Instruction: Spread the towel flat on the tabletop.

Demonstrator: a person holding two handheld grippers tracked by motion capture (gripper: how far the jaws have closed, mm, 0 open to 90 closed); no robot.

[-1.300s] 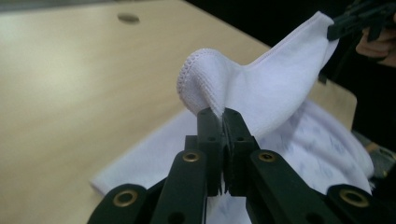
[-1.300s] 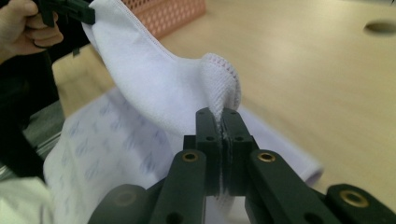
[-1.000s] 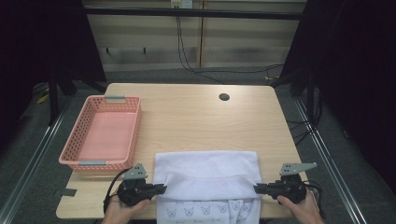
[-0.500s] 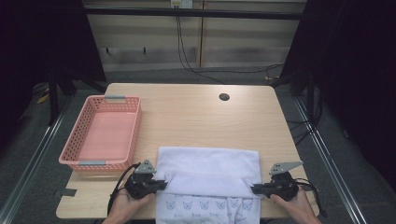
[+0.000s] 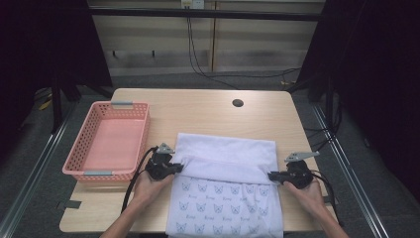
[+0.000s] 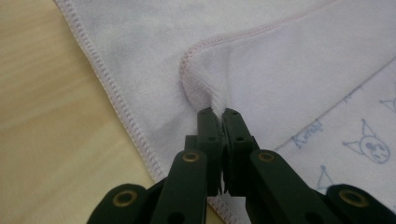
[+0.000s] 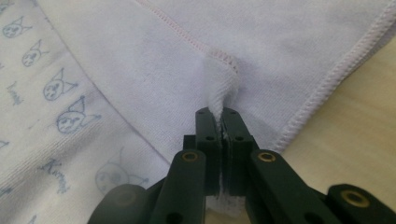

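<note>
A: Starting at the left, what can't you make out?

B: The pink basket (image 5: 109,141) sits at the tabletop's (image 5: 208,111) left side, with its inside in plain sight. The towel (image 5: 225,191) runs off the near edge of the high view, so its near end is cut off, and the folded flap covers the part of the printed side beneath it.

A: What has changed from a second ago?

B: Both hands have moved toward the far side, carrying the folded edge with them. More of the cat-print face now lies uncovered on the near side.

A: And the fingers?

B: The left gripper (image 5: 174,167) is clamped on the flap's left corner; in the left gripper view the fingers (image 6: 208,126) pinch a bunched bit of hem. The right gripper (image 5: 272,175) is clamped on the flap's right corner, cloth squeezed between its fingers (image 7: 208,122). The towel spans the gap between them, at the tabletop's near middle.
</note>
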